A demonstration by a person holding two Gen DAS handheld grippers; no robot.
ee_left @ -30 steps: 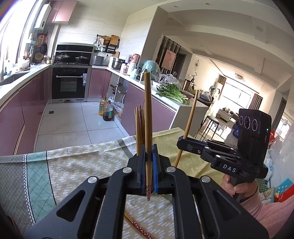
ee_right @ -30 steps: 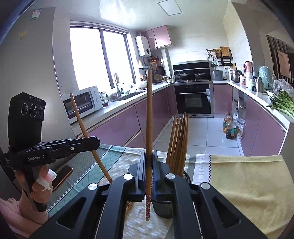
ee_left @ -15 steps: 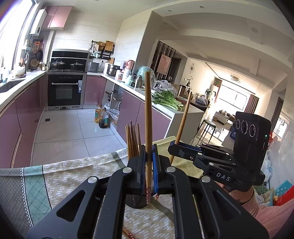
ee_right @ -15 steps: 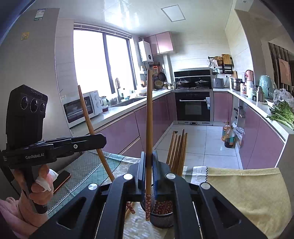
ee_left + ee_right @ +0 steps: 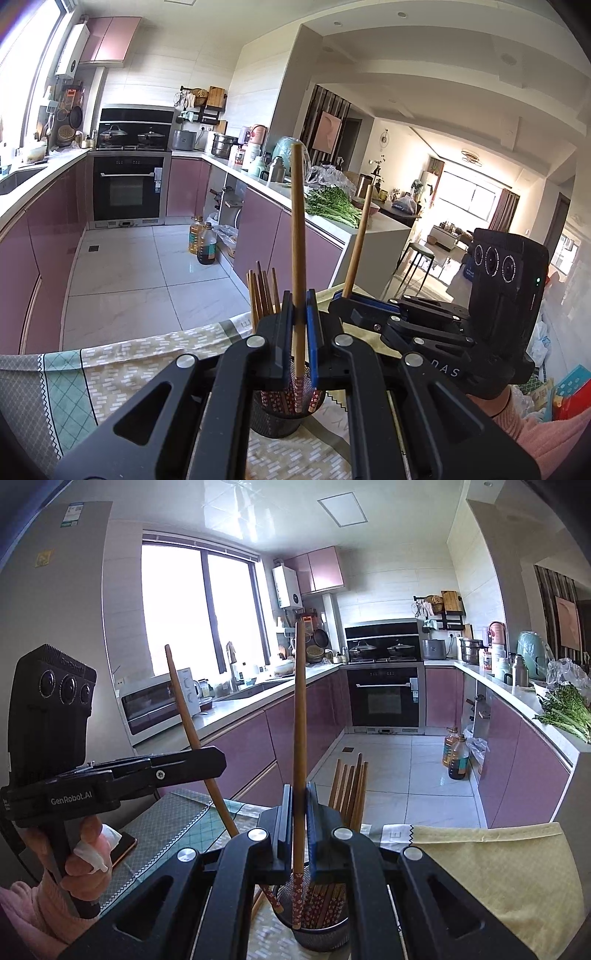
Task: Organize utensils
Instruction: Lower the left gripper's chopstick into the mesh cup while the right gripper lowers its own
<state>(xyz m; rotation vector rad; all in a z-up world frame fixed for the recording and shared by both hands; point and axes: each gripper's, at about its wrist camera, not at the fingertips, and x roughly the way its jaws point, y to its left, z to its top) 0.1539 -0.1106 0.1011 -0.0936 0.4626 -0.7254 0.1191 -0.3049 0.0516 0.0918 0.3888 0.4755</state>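
Observation:
My left gripper (image 5: 300,325) is shut on a wooden chopstick (image 5: 297,240), held upright with its patterned end over a black mesh holder (image 5: 280,417). My right gripper (image 5: 300,812) is shut on another chopstick (image 5: 300,720), upright, its patterned end just inside the holder (image 5: 321,930). Several chopsticks (image 5: 349,790) stand in the holder. The right gripper (image 5: 343,306) shows in the left wrist view with its chopstick (image 5: 356,240). The left gripper (image 5: 218,757) shows in the right wrist view with its chopstick (image 5: 195,738).
The holder stands on a table with a patterned cloth (image 5: 122,354) and a yellow cloth (image 5: 480,867). A phone (image 5: 123,847) lies on the table at the left. Kitchen counters, an oven (image 5: 384,698) and oil bottles (image 5: 456,753) are behind.
Both grippers have come closer to the holder and lower. The two chopsticks' patterned ends now hang at the holder's mouth.

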